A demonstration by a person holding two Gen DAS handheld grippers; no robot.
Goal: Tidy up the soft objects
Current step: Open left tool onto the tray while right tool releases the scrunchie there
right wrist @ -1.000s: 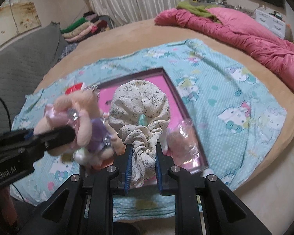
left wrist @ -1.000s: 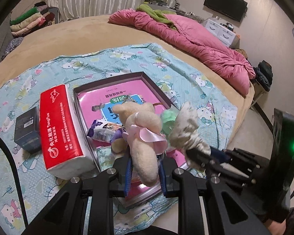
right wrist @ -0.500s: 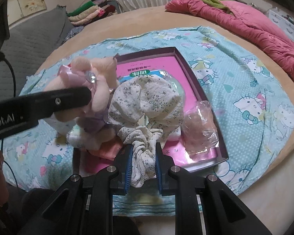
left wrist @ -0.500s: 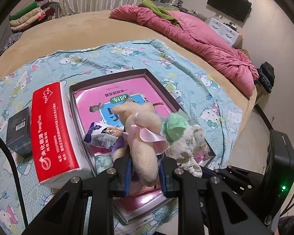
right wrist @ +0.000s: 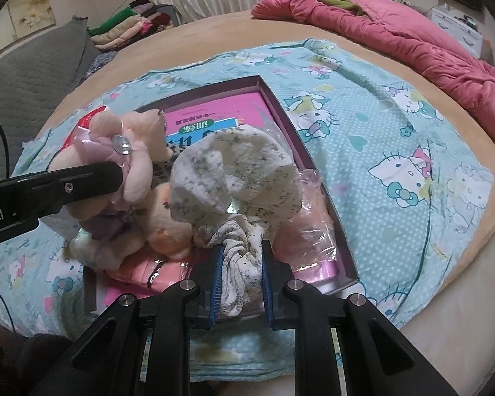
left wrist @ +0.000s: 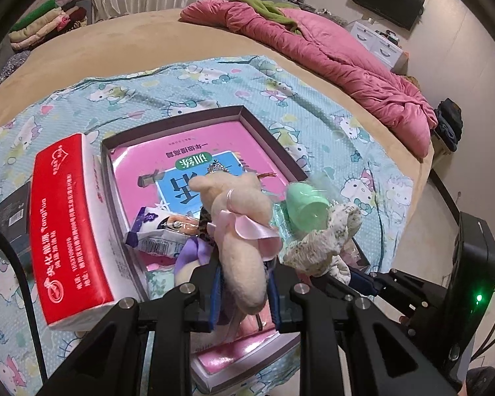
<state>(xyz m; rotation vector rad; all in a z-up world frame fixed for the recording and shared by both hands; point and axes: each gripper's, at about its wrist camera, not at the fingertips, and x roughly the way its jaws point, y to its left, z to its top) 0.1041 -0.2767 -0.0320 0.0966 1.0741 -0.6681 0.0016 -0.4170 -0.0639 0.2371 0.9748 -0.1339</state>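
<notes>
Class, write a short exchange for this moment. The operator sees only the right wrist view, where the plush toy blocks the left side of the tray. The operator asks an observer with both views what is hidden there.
Operator: What is behind the plush toy on my left?
Observer: A red tissue pack lies right beside the tray's outer wall.
Operator: Anything beyond the pack?
Observer: A small dark box sits on the blanket next to it.
Operator: And inside the tray, hidden by the toy?
Observer: A snack packet lies on the pink book.
</notes>
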